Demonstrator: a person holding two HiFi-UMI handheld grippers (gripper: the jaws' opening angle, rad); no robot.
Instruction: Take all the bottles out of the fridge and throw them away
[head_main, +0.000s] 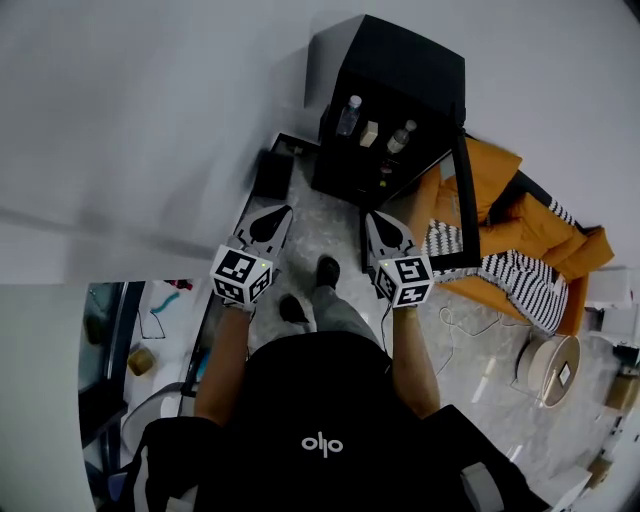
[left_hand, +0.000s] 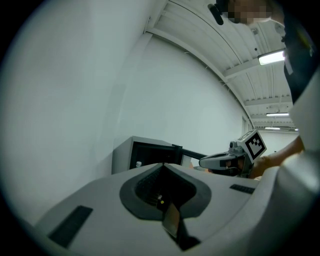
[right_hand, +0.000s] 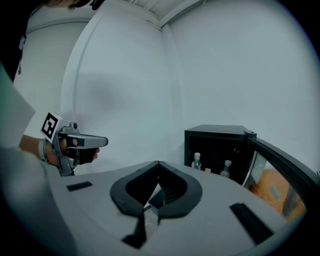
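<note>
**A:** Inside the black fridge, how many bottles are standing?

**B:** Two are showing on the upper shelf: the left bottle and the right bottle, with one small box sitting between them. The lower shelf is looking too dark to read.

**A:** And the tongs?

**B:** Two again. The left tongs and right tongs are both clenching on nothing, pointing toward the fridge, well apart from the bottles. The door is hanging open beside an orange cloth.
</note>
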